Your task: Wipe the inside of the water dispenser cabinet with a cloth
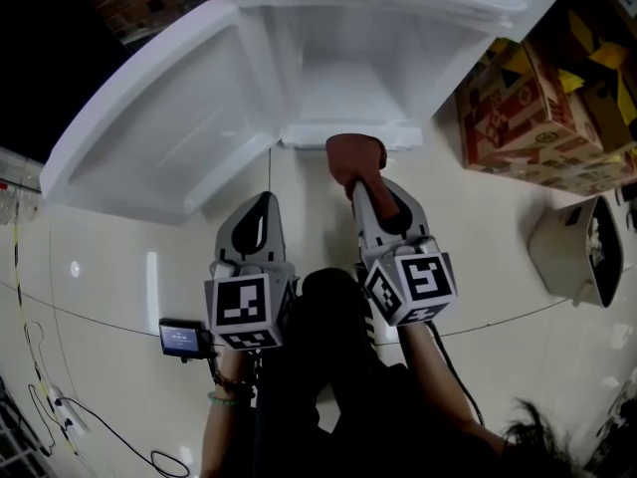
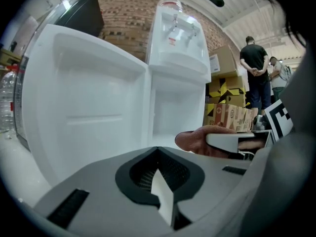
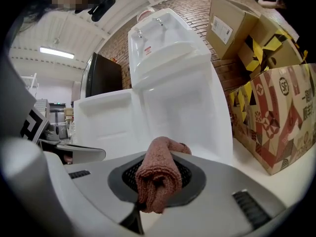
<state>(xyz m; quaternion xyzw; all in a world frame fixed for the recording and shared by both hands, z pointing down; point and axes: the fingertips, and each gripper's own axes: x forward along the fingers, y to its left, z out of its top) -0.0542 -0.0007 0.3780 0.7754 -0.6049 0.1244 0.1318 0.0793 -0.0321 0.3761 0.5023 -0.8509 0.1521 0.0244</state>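
The white water dispenser stands with its lower cabinet [image 1: 348, 68] open and its door [image 1: 169, 137] swung out to the left. My right gripper [image 1: 360, 182] is shut on a bunched reddish-brown cloth [image 1: 355, 157], which hangs just in front of the cabinet's bottom edge. In the right gripper view the cloth [image 3: 158, 179] bulges out between the jaws of that gripper [image 3: 158, 194], facing the cabinet [image 3: 182, 112]. My left gripper [image 1: 264, 207] is shut and holds nothing, beside the right one and below the door. The left gripper view shows its closed jaws [image 2: 160, 181], the door [image 2: 84, 107] and the cloth [image 2: 195, 141].
Printed cardboard boxes [image 1: 528, 108] are stacked right of the dispenser, and a beige bin [image 1: 582, 252] stands nearer. Cables [image 1: 40, 376] run over the pale floor at the left. A small screen device [image 1: 181, 339] sits by my left hand. People [image 2: 254, 68] stand far off.
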